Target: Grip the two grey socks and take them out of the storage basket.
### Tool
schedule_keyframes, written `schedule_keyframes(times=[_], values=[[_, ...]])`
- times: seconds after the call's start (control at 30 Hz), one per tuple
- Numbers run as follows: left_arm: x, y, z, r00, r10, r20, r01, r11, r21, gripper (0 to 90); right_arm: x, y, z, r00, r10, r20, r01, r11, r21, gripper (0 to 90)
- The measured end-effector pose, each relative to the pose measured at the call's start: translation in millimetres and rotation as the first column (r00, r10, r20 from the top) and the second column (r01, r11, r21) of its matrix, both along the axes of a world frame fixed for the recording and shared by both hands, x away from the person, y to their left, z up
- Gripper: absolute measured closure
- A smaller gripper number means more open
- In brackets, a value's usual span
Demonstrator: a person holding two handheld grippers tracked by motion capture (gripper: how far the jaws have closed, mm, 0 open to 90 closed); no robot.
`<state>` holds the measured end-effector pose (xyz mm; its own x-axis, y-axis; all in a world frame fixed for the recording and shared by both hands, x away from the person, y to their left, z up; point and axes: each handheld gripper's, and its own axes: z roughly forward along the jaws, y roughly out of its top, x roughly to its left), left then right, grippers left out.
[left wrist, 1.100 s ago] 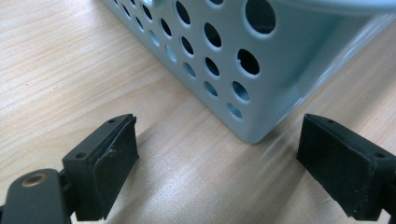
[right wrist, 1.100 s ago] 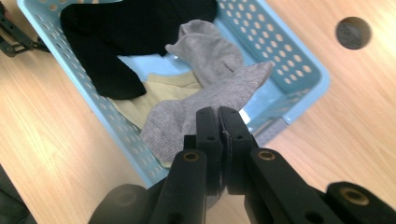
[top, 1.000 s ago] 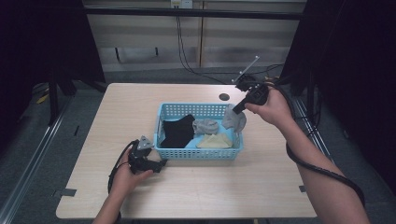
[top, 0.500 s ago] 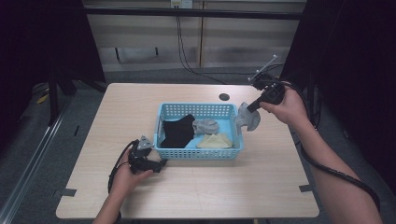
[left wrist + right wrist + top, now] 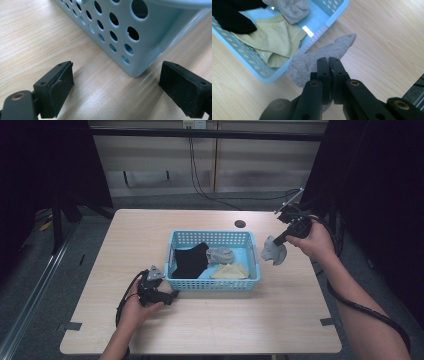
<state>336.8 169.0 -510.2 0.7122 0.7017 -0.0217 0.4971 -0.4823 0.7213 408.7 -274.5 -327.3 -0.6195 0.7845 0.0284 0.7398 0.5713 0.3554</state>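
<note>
High view shows your right gripper (image 5: 278, 241) clamped on a grey sock (image 5: 273, 252), hanging just beside the blue basket's (image 5: 214, 283) right wall, above the table (image 5: 210, 330). Your left gripper (image 5: 170, 296) rests with jaws wide at the basket's near-left corner.

In the right gripper view the grey sock (image 5: 317, 62) is partly hidden behind the closed jaws, and the basket (image 5: 322, 30) and black cloth (image 5: 229, 15) are cut off by the top and left edges. In the left gripper view the basket runs off the top edge. The dark spot (image 5: 240, 224) on the far table is too small to identify.
</note>
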Motion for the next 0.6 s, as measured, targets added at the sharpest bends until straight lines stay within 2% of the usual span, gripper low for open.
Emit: schedule_keyframes(times=[0.23,0.37,0.6], values=[[0.4,0.8,0.6,1.0000,-0.008,0.002,0.008,0.9999,0.014,11.5,1.6,-7.1,-16.9,0.9996,-0.022,-0.020,0.022,1.000,-0.003,87.8],[0.4,0.8,0.6,1.0000,-0.008,0.002,0.008,0.9999,0.014,11.5,3.4,-6.7,-29.4,0.9989,-0.033,-0.033,0.033,0.999,-0.001,87.8],[0.4,0.8,0.6,1.0000,-0.009,0.002,0.009,0.9999,0.015,11.5,5.8,-4.9,-42.2,0.9986,-0.034,-0.041,0.034,0.999,-0.006,87.8]])
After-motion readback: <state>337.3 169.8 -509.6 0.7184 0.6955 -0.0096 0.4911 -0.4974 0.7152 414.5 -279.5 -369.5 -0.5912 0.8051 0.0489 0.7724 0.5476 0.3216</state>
